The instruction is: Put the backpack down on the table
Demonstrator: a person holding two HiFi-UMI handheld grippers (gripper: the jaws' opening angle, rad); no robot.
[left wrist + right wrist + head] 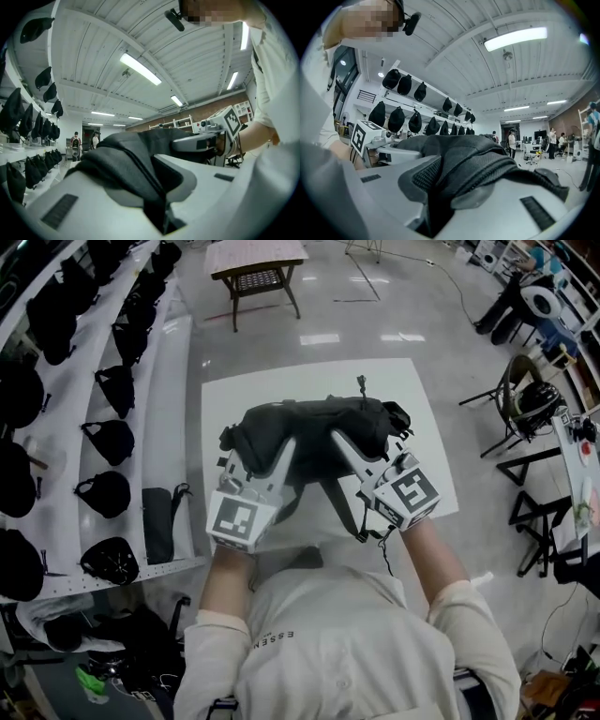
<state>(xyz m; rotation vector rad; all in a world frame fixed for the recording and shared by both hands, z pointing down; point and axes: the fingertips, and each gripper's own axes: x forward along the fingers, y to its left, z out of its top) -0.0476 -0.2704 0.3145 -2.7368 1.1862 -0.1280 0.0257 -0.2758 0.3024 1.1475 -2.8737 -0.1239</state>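
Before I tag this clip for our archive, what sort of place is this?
Likely a lab or workshop set up for recording, not a home: long white shelves lined with black bags, a white table in open floor space, and equipment stands nearby.

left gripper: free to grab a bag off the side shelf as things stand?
Probably not. The left gripper is shut on the black backpack, held jointly with the right gripper. It must let go first; the shelf bags lie off to its side.
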